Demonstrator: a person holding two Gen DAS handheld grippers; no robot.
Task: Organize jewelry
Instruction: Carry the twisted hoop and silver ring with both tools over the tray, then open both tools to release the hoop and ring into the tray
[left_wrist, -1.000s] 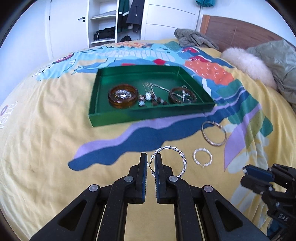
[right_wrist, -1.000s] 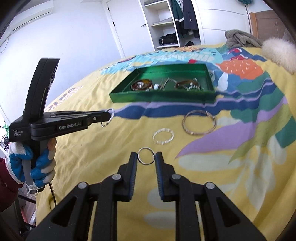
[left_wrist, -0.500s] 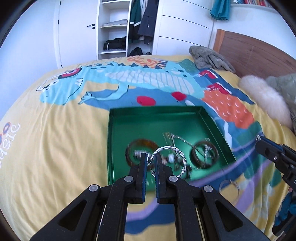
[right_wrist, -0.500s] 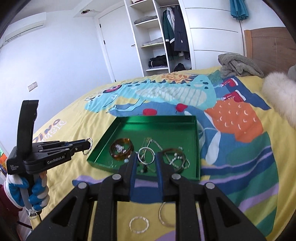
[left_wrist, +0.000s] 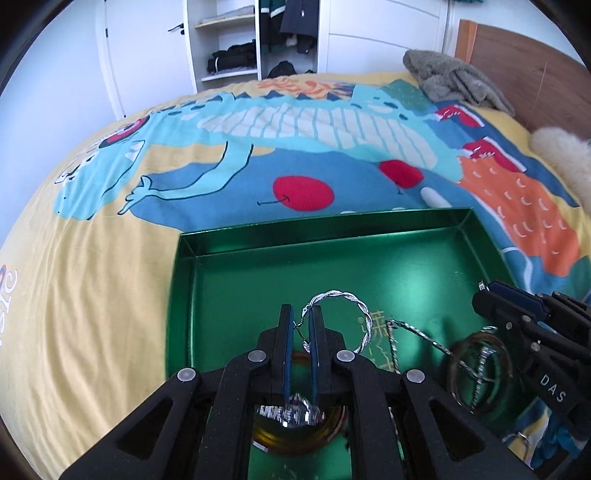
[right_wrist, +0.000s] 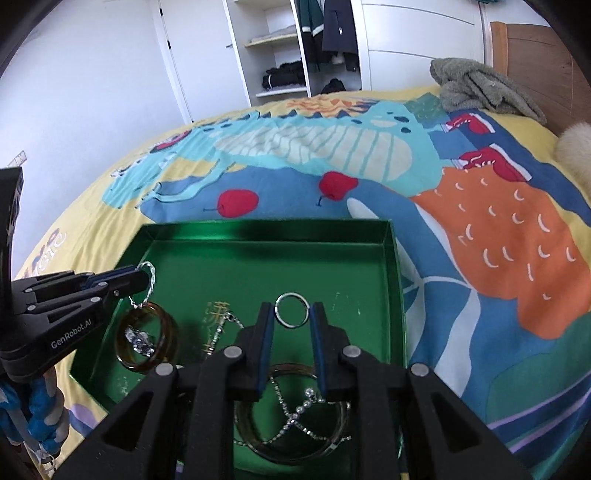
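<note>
My left gripper (left_wrist: 300, 321) is shut on a twisted silver hoop earring (left_wrist: 345, 312) and hangs over the green tray (left_wrist: 369, 266). From the right wrist view, this left gripper (right_wrist: 138, 277) sits at the tray's left side with the twisted hoop (right_wrist: 147, 280) dangling above an amber bangle (right_wrist: 146, 341). My right gripper (right_wrist: 291, 314) is shut on a small plain silver ring (right_wrist: 292, 309), over the middle of the green tray (right_wrist: 258, 251). Below the right gripper lies a dark bangle (right_wrist: 291, 424) with a rhinestone chain (right_wrist: 295, 413) across it.
The tray rests on a bed with a colourful yellow and blue cover (left_wrist: 110, 258). A grey towel (right_wrist: 484, 85) and a fluffy cushion (right_wrist: 576, 151) lie near the wooden headboard. A person's gloved hand (right_wrist: 37, 424) holds the left gripper. An open wardrobe (left_wrist: 258, 40) stands behind.
Both grippers have travelled forward from the bedcover to above the green tray, each still carrying its ring. The loose hoops on the cover have dropped out of view.
</note>
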